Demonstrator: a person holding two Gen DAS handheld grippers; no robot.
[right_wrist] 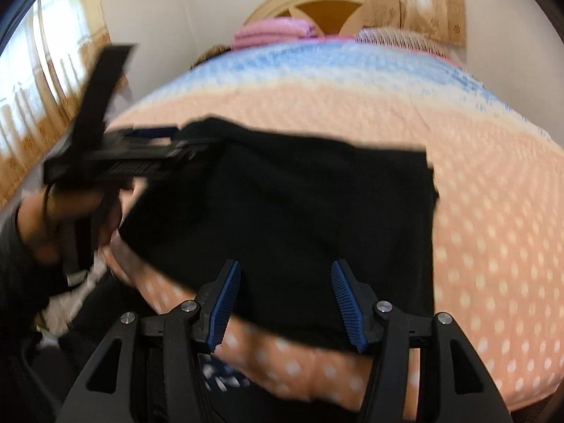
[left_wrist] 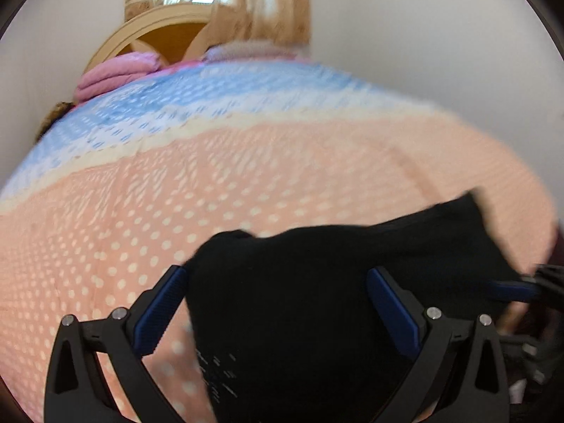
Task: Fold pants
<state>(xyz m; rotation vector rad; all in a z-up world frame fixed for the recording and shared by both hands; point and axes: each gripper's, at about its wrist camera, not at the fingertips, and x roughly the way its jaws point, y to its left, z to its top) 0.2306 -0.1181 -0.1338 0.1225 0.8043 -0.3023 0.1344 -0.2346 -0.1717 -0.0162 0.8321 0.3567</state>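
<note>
- Looking along my left gripper [left_wrist: 276, 283], I see its blue-padded fingers [left_wrist: 160, 312] spread wide, with the black soft fabric pants [left_wrist: 317, 299] filling the gap between them; neither pad presses the cloth, though the left pad sits right at the cloth's edge.
- My right gripper [right_wrist: 285, 289] is also open, less widely, its ribbed blue pads [right_wrist: 225, 306] standing apart over the near hem of the pants [right_wrist: 289, 211], gripping nothing that I can see.
- From the right wrist view, the pants lie as a broad dark slab just ahead of the fingers, on the near part of the peach bedspread with white dots [right_wrist: 493, 229].
- Ahead and to the left in that view, my left gripper [right_wrist: 158, 137] reaches the far left corner of the pants; blur hides whether it touches.
- Farther ahead, the bedspread turns to a blue and white band [left_wrist: 158, 105].
- Beyond that, a folded pink blanket [left_wrist: 116, 74] rests against a cream wooden headboard [left_wrist: 148, 24].
- Farthest off hangs a tan curtain [left_wrist: 261, 7].
</note>
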